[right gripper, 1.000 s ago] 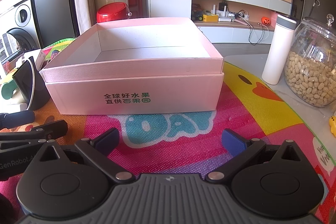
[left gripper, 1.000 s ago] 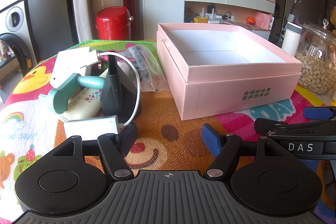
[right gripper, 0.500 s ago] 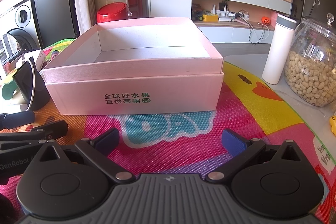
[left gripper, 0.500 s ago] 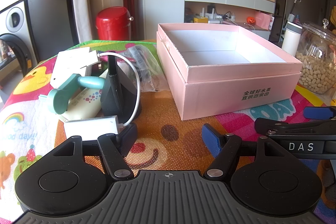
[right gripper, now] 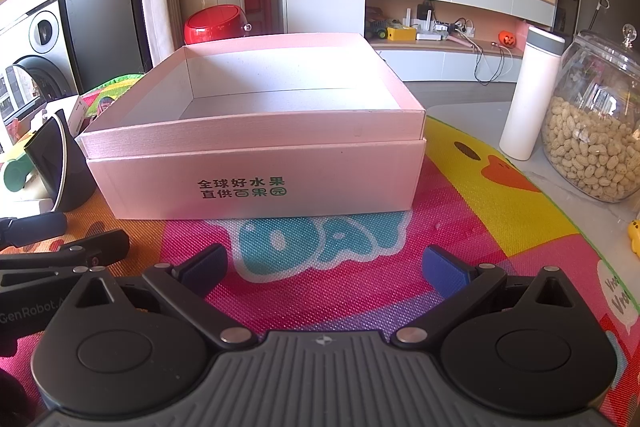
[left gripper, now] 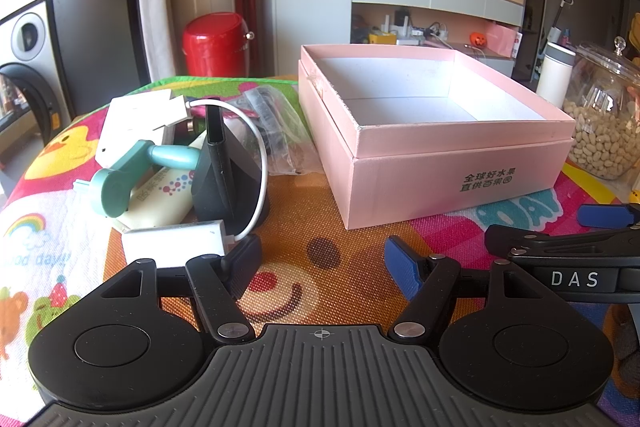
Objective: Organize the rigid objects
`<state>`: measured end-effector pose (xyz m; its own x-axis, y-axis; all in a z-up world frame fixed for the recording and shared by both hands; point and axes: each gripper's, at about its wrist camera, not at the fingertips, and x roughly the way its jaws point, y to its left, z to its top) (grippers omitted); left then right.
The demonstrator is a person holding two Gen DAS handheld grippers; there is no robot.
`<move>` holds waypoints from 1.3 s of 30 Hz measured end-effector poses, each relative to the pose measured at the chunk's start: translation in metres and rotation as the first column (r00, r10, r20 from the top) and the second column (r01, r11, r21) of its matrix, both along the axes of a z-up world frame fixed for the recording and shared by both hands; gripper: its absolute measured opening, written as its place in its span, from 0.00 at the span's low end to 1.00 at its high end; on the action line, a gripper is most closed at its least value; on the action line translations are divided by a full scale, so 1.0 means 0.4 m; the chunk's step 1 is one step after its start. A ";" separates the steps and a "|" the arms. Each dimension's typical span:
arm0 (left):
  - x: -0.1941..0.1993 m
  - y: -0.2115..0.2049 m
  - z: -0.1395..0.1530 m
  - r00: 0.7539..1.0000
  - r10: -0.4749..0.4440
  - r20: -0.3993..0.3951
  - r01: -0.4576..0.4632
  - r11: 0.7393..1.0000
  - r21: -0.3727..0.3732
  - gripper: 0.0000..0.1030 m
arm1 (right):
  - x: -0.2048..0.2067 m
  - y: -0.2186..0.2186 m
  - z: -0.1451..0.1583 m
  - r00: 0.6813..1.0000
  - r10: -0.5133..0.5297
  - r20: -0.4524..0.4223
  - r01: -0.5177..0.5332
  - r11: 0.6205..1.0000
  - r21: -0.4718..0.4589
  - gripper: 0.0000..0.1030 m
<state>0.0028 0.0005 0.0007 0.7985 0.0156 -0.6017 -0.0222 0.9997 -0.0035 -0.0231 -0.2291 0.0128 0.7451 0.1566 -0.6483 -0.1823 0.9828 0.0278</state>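
An open, empty pink box (left gripper: 448,163) stands on the colourful mat, also in the right wrist view (right gripper: 256,179). Left of it lies a pile: a black stand (left gripper: 224,167), a teal handheld fan (left gripper: 128,175), a cream tube (left gripper: 160,195), a white adapter (left gripper: 172,243) with a white cable, a white box (left gripper: 136,115) and a clear plastic bag (left gripper: 276,123). My left gripper (left gripper: 324,263) is open and empty, low over the mat, just in front of the white adapter. My right gripper (right gripper: 324,269) is open and empty in front of the pink box.
A glass jar of peanuts (right gripper: 596,131) and a white bottle (right gripper: 528,95) stand right of the box. A red pot (left gripper: 216,45) sits behind the table. The black stand shows at the left in the right wrist view (right gripper: 56,163).
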 end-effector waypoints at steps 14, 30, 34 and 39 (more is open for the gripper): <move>-0.134 0.075 0.041 0.993 -0.110 0.039 0.113 0.990 -0.085 0.68 | -0.047 -0.022 0.014 0.988 0.133 -0.074 -0.134 0.991 -0.006 1.00; 0.121 0.391 0.102 0.996 0.092 -0.006 -0.090 0.960 -0.264 0.65 | -0.096 -0.036 0.015 0.987 0.153 -0.054 -0.154 0.988 -0.004 1.00; 0.072 0.352 0.075 1.000 0.005 -0.007 -0.006 0.977 -0.215 0.28 | -0.113 -0.031 0.022 0.978 0.204 -0.040 -0.205 0.979 -0.007 0.92; -0.077 0.304 0.047 0.994 -0.112 -0.018 0.105 0.968 -0.228 0.28 | -0.125 0.013 0.060 0.940 0.340 0.009 -0.341 0.939 0.044 0.83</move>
